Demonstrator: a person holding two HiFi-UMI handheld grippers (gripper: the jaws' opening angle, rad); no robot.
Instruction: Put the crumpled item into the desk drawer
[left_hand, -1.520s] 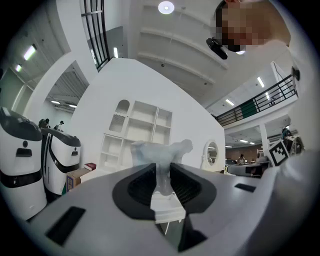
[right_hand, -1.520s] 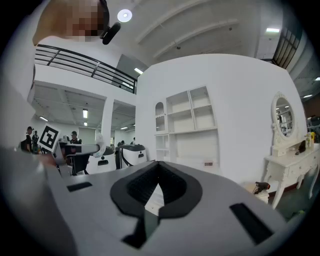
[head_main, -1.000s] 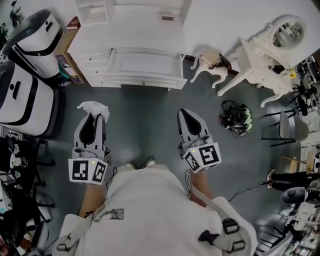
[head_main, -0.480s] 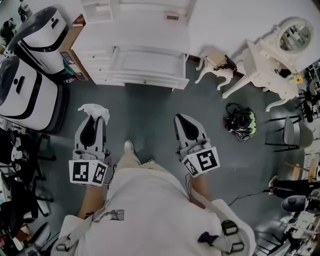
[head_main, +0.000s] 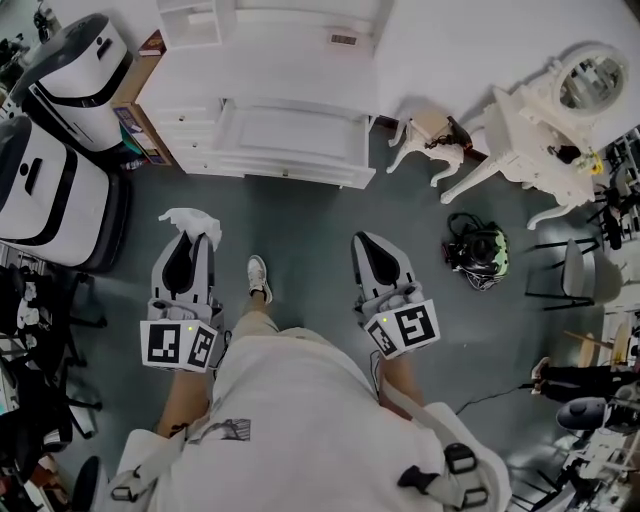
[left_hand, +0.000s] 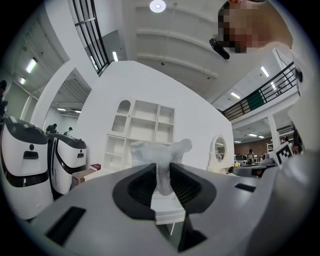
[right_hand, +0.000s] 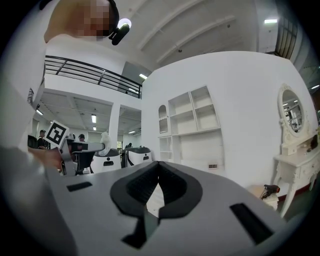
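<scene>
Tongs: two are showing; the left gripper (head_main: 188, 236) is reaching forward at the left and the right gripper (head_main: 368, 244) at the right, well apart, each carrying one marker cube.
Left grip: its jaws are clamping the crumpled item (left_hand: 161, 152), one white wad sticking out past the tips.
Right grip: its jaws are meeting at the tips with nothing between them.
Wad's place: it is hanging over the floor (head_main: 300, 220), short of the desk (head_main: 300, 60) and left of its middle, not in the drawer (head_main: 290, 128).
Machines: two white-and-black machines (head_main: 50, 200) are standing side by side at the far left.
Box: one cardboard box (head_main: 135, 115) is sitting between the machines and the desk.
Furniture: one shelved desk, its one drawer looking pulled out; one stool (head_main: 428, 135); one dressing table (head_main: 525, 125) bearing one round mirror (head_main: 585, 78).
Floor clutter: one black-and-green gadget (head_main: 478, 250) with cables is lying right of the right gripper.
Person: one, wearing a white top (head_main: 320, 420), one shoe (head_main: 258, 278) showing between the grippers.
Surface: smooth grey floor is running under everything.
Room: white walls, a high lit ceiling and a railed upper gallery are showing in both gripper views.
Edges: the drawer front is running across ahead of both grippers; the machines are crowding the left, a chair (head_main: 572, 262) and more gear the right.
Open room: a band of floor is lying open between the tips and the drawer front.
</scene>
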